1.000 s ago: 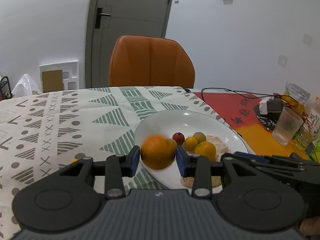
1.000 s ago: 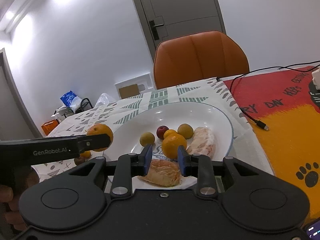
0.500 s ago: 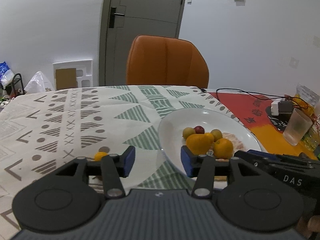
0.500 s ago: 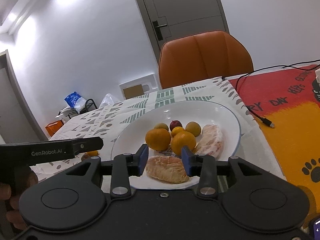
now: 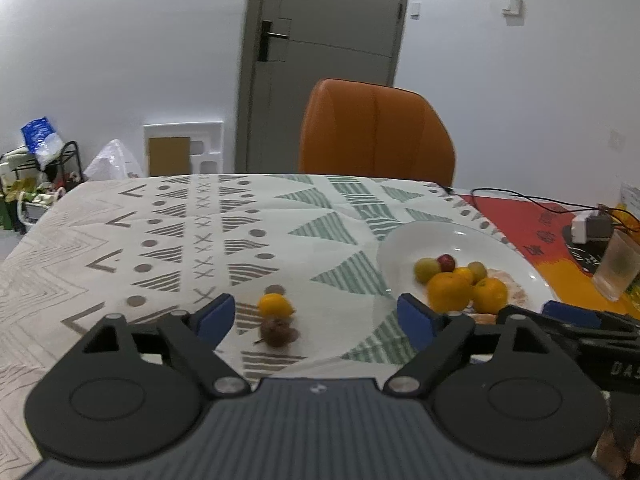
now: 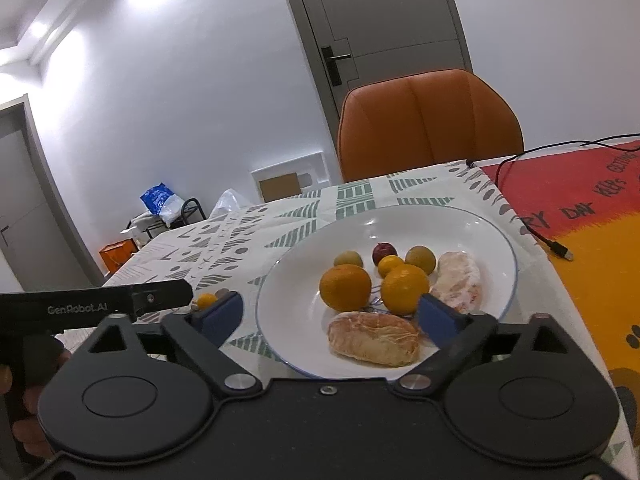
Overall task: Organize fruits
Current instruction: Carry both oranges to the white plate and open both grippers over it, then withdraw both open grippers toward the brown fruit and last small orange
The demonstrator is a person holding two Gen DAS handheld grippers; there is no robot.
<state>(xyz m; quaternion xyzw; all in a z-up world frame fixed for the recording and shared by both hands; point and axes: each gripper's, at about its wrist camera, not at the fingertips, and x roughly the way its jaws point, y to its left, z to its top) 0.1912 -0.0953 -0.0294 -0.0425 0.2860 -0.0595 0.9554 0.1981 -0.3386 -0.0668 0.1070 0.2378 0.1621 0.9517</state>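
Release confirmed: our left gripper point(image 5: 316, 316), clamped on the large orange point(image 5: 449, 297) a second ago, now stands wide open and empty, and that orange rests on the white plate point(image 5: 404, 248). Our right gripper point(image 6: 330, 316) has also spread wide and holds nothing. Two fruits remain on the tablecloth point(image 5: 180, 232): a small yellow fruit point(image 5: 274, 305) touching a brown fruit point(image 5: 277, 331), both between the left jaws. We judge these next.

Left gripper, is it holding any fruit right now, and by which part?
Nothing is held. The left gripper is open, above a small orange fruit on the tablecloth.
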